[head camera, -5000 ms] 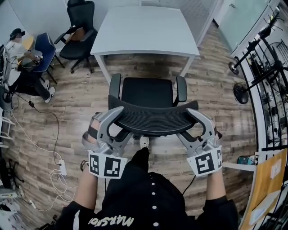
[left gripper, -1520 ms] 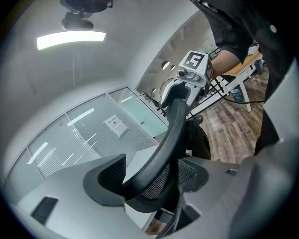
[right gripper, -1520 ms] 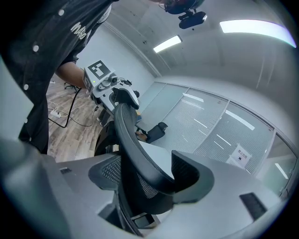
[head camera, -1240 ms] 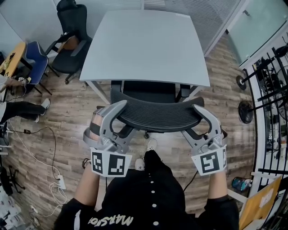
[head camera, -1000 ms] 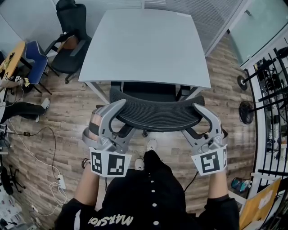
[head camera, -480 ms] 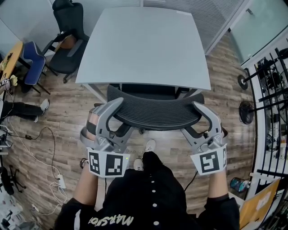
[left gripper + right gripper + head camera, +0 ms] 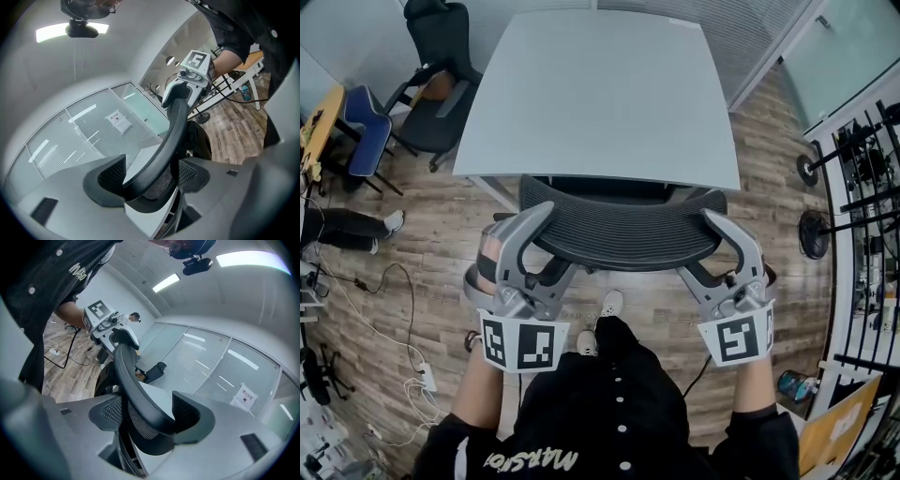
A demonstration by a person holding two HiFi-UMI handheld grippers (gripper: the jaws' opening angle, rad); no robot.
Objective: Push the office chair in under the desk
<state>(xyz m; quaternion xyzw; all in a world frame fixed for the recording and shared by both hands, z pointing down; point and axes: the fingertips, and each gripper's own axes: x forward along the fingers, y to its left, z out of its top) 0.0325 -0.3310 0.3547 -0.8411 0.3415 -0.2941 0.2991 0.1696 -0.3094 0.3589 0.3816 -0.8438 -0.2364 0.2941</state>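
The black mesh office chair's backrest [image 7: 623,234] curves across the middle of the head view, its top rim close to the near edge of the grey desk [image 7: 600,94]. Seat and armrests are hidden beneath the desktop. My left gripper [image 7: 539,214] grips the rim's left end and my right gripper [image 7: 712,220] its right end. In the left gripper view the rim [image 7: 173,126] runs between the left gripper [image 7: 152,176] pads. In the right gripper view the rim [image 7: 124,376] passes through the right gripper [image 7: 145,416] the same way.
A second black chair [image 7: 441,66] and a blue chair [image 7: 366,117] stand at the desk's far left. Cables and a power strip [image 7: 427,375] lie on the wood floor at left. A metal rack [image 7: 862,187] lines the right side. A person's shoe [image 7: 609,305] is behind the chair.
The chair has rolled forward with both grippers on its backrest. Seat and armrests, open to view five seconds ago, are now under the desktop, and the backrest has closed on the desk edge.
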